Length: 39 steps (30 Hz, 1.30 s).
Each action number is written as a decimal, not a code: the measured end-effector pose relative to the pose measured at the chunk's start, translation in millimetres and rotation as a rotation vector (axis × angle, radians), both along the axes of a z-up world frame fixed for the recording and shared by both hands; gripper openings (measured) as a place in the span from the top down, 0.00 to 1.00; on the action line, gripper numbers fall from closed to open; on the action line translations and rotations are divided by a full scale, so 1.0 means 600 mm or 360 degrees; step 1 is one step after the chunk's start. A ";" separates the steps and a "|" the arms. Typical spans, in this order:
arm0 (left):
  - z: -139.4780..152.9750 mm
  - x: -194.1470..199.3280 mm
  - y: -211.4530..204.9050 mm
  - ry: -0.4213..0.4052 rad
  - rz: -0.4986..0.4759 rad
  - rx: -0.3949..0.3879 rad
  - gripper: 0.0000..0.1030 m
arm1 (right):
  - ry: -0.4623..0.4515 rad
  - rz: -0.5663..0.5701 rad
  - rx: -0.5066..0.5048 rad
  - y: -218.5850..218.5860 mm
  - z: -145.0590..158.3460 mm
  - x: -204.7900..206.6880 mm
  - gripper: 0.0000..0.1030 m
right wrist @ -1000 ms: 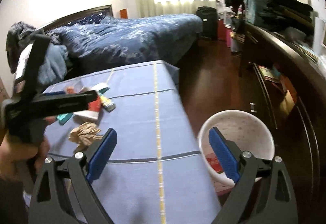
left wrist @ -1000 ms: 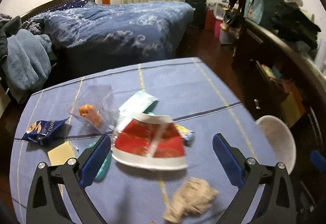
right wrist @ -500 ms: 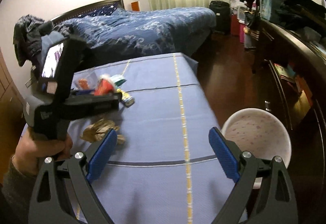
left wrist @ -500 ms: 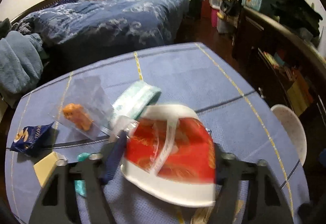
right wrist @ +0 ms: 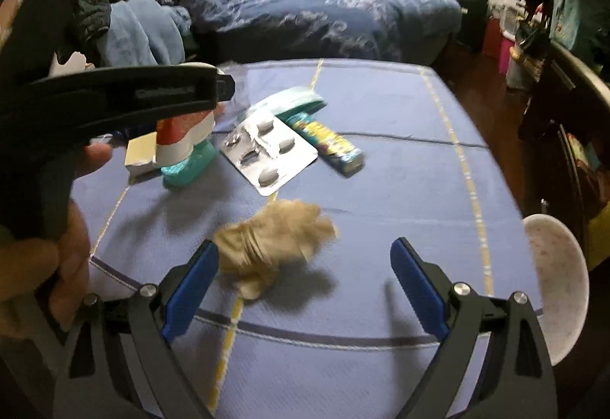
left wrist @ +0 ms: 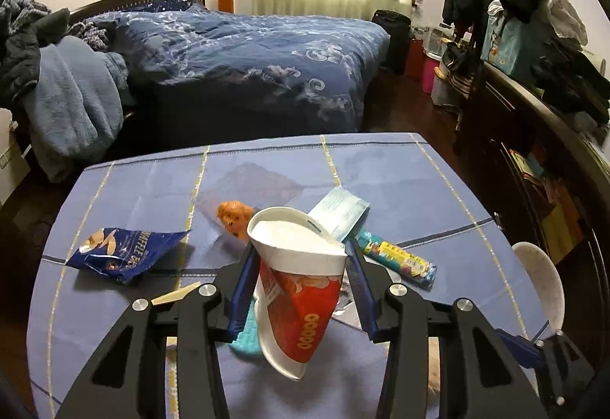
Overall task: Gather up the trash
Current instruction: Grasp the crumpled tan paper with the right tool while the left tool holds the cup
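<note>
L gripper now clamped on the paper cup, centre-bottom of L wrist view. 1 s ago fingers were wide apart w/ cup lying flat on the cloth; 0.5 s ago closing; now cup is lifted, squashed to an oval, mouth up and tilted. So pick is done, next is carry to the bin, judging by task. Cup: thin waxed paper, white rim + inside, red print w/ yellow marks, creased, deforms easily so grip looks OK but light

R gripper has dropped from above the bin to low over the table, fingers wide apart, nothing held. Crumpled brown paper wad sits just ahead of its L finger, lower centre of R view, blurred. Prob next target. Soft, irregular, should crush fine

Bin: white speckled plastic bucket, right edge of both views, off table edge, lower than tabletop

Further up frame, still on the blue woven tablecloth w/ yellow stripes: foil pill blister, flat, shiny, stiff; teal ribbed item under the cup, can't ID; small tan box; printed stick wrapper; pale blue flat pack; clear bag w/ orange toy; dark blue crinkly snack bag at mid-left

Far bg: bed, top half
</note>
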<state>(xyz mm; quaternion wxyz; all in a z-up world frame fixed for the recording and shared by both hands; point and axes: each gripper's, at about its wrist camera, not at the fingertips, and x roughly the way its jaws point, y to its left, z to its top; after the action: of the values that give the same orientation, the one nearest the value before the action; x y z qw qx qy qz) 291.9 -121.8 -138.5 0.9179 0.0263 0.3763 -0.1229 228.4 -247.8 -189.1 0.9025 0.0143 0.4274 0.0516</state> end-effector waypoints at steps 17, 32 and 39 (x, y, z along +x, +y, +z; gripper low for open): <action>0.017 -0.030 0.068 -0.0059 -0.0035 -0.0285 0.61 | -0.0082 -0.0014 -0.0011 -0.024 0.016 -0.027 0.90; 0.070 -0.098 0.053 -0.0213 -0.0007 -0.0198 0.61 | -0.0147 -0.0028 0.0140 -0.060 0.042 -0.092 0.78; 0.062 -0.102 0.043 -0.0192 -0.0025 -0.0182 0.60 | -0.0162 -0.0043 0.0016 -0.044 0.023 -0.036 0.32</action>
<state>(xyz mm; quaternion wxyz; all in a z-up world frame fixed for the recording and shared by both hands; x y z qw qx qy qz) 230.4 -95.9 -101.3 0.9380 -0.0157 0.3124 -0.1495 206.8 -274.0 -175.2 0.9235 0.0220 0.3806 0.0423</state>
